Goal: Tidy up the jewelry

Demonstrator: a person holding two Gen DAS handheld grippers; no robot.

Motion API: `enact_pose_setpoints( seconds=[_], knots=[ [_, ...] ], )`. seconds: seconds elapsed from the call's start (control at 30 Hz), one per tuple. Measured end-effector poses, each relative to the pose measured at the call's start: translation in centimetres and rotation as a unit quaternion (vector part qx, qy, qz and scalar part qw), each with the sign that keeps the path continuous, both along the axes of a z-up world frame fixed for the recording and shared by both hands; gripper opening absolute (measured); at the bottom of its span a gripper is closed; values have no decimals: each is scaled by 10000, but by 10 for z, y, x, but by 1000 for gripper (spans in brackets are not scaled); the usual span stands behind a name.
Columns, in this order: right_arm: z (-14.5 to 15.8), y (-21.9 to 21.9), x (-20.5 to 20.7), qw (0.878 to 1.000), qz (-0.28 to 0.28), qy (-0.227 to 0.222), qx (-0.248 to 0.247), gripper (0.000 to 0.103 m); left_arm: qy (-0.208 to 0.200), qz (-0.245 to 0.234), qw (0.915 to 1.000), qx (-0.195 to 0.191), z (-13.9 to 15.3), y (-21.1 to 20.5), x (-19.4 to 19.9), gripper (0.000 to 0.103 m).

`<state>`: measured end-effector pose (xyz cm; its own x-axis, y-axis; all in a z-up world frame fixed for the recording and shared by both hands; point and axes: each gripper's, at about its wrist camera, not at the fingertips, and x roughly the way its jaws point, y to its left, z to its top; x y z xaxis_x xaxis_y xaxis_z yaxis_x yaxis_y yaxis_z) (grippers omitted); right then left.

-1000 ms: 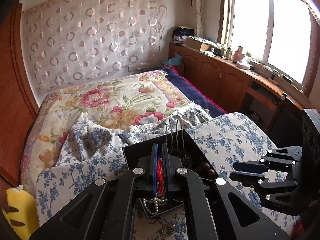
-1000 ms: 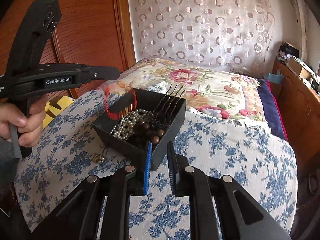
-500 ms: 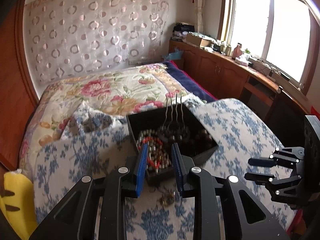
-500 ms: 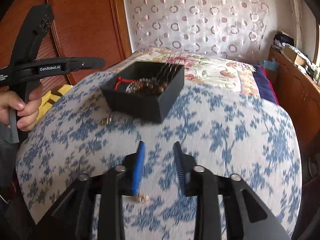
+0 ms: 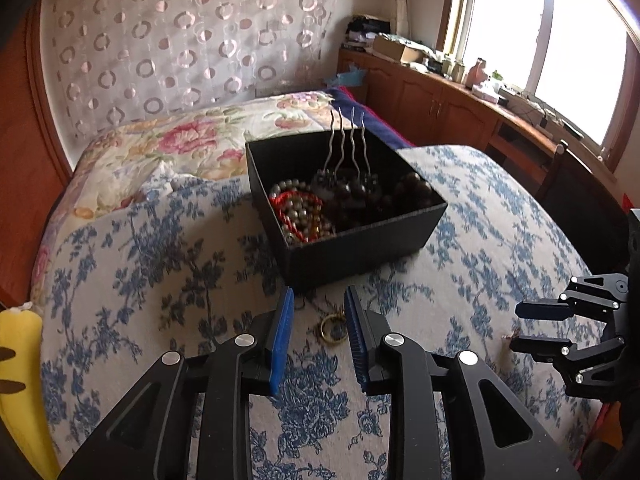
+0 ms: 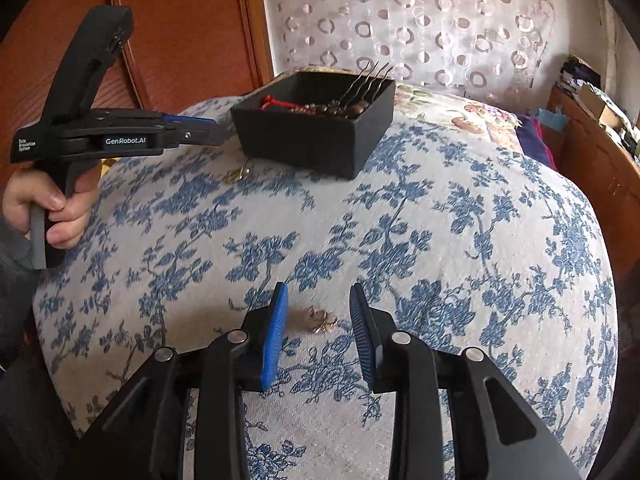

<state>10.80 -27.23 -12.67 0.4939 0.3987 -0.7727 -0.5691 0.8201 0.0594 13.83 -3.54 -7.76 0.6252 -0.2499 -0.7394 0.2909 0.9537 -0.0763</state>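
Both tongs stand apart and empty. Left tongs (image 5: 318, 320), at the lower centre of their frame, bracket a gold ring (image 5: 333, 330) lying on the blue-flowered cloth (image 5: 160, 264) just below the black box (image 5: 360, 248), likely lined up for a pick. Right tongs (image 6: 318, 320) likewise straddle a small gold piece (image 6: 322, 320), perhaps earrings, too small to tell. Beads and a hair comb (image 5: 347, 148) fill the box; its far contents are hidden by the wall. What the cloth covers, table or bed, is unclear.

Two wrist fisheyes angled down, close over the blue-floral cloth (image 5: 160, 280), both sharing the black box (image 6: 312, 140).
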Motion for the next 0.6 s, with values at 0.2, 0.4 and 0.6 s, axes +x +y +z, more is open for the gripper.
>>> enact_pose_setpoints(
  seconds=[0.2,0.4,0.6],
  knots=[
    [-8,4,-2,9997,33,-27,-226,33,117,-62,9999,81,-11,-6,0,32],
    [-6,-1,-1,9996,20,-115,-251,17,241,-156,9995,147,-18,-12,4,34],
    [3,-10,3,9996,-131,-231,-126,17,294,-186,9991,240,-22,-18,9,41]
  ],
)
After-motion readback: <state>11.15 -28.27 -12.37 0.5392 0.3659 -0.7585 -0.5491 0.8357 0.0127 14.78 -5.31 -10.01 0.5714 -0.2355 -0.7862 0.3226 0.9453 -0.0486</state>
